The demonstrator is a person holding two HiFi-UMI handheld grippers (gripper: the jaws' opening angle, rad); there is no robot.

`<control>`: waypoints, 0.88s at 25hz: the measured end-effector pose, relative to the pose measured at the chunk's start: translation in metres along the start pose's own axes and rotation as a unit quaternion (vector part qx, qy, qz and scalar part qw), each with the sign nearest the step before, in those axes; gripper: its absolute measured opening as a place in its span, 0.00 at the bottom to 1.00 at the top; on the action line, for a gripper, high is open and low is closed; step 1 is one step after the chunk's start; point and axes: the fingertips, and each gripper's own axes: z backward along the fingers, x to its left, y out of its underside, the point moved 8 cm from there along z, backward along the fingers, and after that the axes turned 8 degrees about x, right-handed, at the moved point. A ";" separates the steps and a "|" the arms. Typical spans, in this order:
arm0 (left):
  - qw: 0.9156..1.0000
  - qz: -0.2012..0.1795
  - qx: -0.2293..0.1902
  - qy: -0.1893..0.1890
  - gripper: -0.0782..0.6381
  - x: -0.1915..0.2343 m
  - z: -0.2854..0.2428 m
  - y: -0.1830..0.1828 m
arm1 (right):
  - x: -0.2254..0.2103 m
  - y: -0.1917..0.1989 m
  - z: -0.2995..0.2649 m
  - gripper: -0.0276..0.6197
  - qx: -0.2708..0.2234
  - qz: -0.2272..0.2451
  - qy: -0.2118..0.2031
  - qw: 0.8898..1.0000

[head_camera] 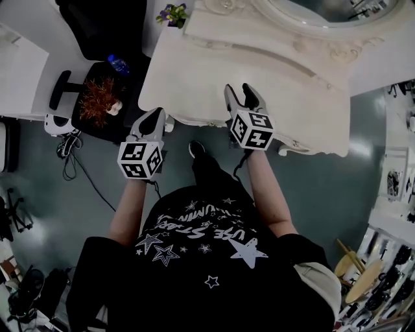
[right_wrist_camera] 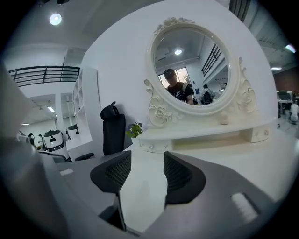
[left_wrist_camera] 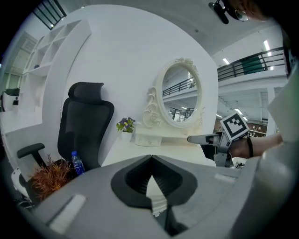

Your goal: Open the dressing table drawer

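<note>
The white dressing table (head_camera: 259,71) fills the top of the head view, with its oval mirror (right_wrist_camera: 191,70) at the back. A small shelf with knobbed drawer fronts (right_wrist_camera: 152,145) runs under the mirror. Any drawer below the tabletop's front edge is hidden from above. My right gripper (head_camera: 242,92) hovers over the front edge near the middle, its jaws open (right_wrist_camera: 144,156) with only bare tabletop between them. My left gripper (head_camera: 155,115) is just off the table's front left corner, jaws shut (left_wrist_camera: 150,158) on nothing. It sees the right gripper (left_wrist_camera: 205,138) across the table.
A black office chair (head_camera: 107,26) stands left of the table, with a water bottle (head_camera: 118,63) and a reddish-brown plant (head_camera: 97,100) on its seat. A small flowerpot (head_camera: 172,13) sits at the table's back left corner. Cables (head_camera: 71,155) lie on the floor at left.
</note>
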 end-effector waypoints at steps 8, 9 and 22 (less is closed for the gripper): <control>1.000 0.014 0.001 -0.025 0.11 0.018 -0.052 -0.030 | -0.012 -0.027 -0.081 0.40 0.030 0.002 -0.036 0.999; 1.000 0.016 0.001 -0.026 0.11 0.020 -0.055 -0.034 | -0.012 -0.030 -0.089 0.40 0.035 0.006 -0.039 0.999; 0.997 0.043 0.018 -0.061 0.11 0.057 -0.097 -0.051 | -0.007 -0.039 -0.191 0.39 0.093 0.015 -0.062 0.994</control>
